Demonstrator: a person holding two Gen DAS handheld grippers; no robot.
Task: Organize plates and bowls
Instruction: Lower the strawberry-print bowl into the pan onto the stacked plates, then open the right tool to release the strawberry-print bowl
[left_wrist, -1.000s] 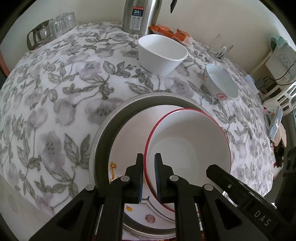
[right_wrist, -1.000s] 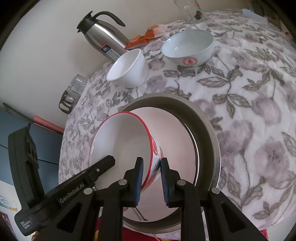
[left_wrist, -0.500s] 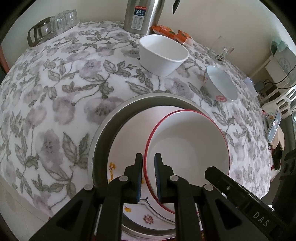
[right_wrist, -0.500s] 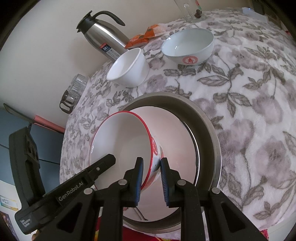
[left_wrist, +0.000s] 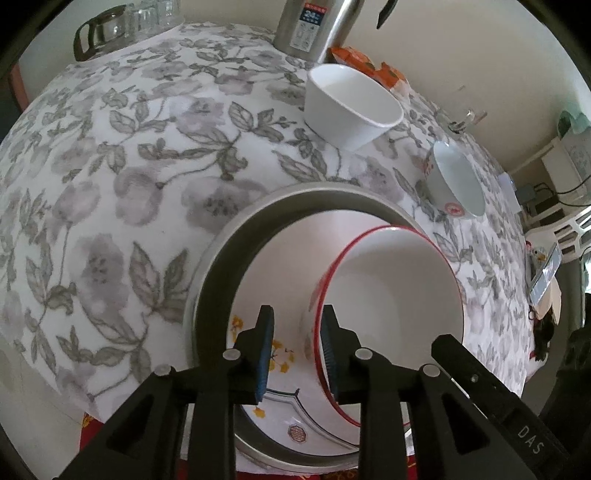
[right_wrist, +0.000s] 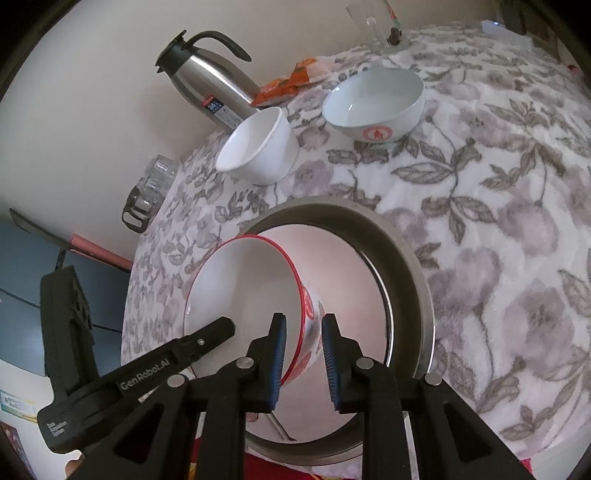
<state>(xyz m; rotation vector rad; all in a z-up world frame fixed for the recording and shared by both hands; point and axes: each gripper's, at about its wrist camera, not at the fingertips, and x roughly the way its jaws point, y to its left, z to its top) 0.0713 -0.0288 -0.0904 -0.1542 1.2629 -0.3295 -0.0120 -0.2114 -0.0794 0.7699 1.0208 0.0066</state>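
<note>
Red-rimmed bowl (left_wrist: 391, 295) tilted in metal pan (left_wrist: 221, 266) on floral surface (left_wrist: 110, 177), left claw (left_wrist: 297, 345) just opening, rim between pads, loose, right claw (right_wrist: 301, 350) narrowly apart astride opposite rim, grip unclear, two bowls farther back.

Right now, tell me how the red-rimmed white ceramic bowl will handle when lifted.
The red-rimmed white ceramic bowl looks glazed, so probably slippery. It sits tilted inside the round metal pan, so it may rock or clink if nudged. Rigid, likely breakable.
</note>
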